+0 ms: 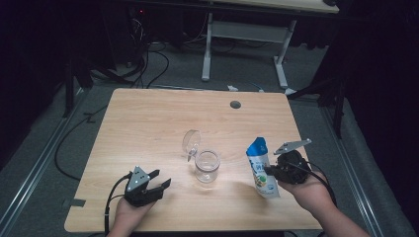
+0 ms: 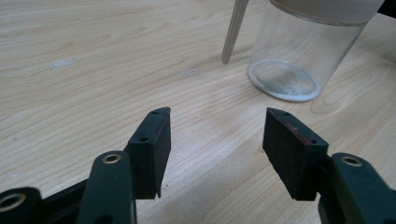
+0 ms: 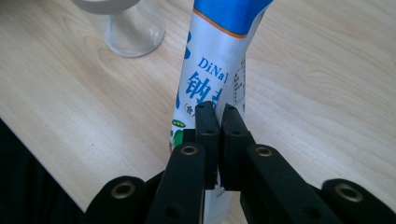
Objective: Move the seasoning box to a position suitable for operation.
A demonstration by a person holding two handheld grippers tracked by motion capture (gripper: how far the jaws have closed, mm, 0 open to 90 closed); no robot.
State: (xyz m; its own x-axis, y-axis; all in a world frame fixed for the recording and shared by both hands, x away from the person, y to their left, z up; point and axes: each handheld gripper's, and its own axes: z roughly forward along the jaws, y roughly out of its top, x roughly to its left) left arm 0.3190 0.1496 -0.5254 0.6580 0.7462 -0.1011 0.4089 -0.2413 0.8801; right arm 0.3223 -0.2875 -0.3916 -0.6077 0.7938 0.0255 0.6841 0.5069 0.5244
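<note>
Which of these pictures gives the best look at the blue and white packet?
The right gripper view: the packet is close enough to show its print, pinched between the shut right gripper. The high view shows the whole packet, small, standing beside the glass jar.

Both grippers, left gripper [image 1: 159,180] and right gripper [image 1: 270,170], are matt black with brass-ringed screw holes, grey three-cornered top plates and trailing black cables.
</note>
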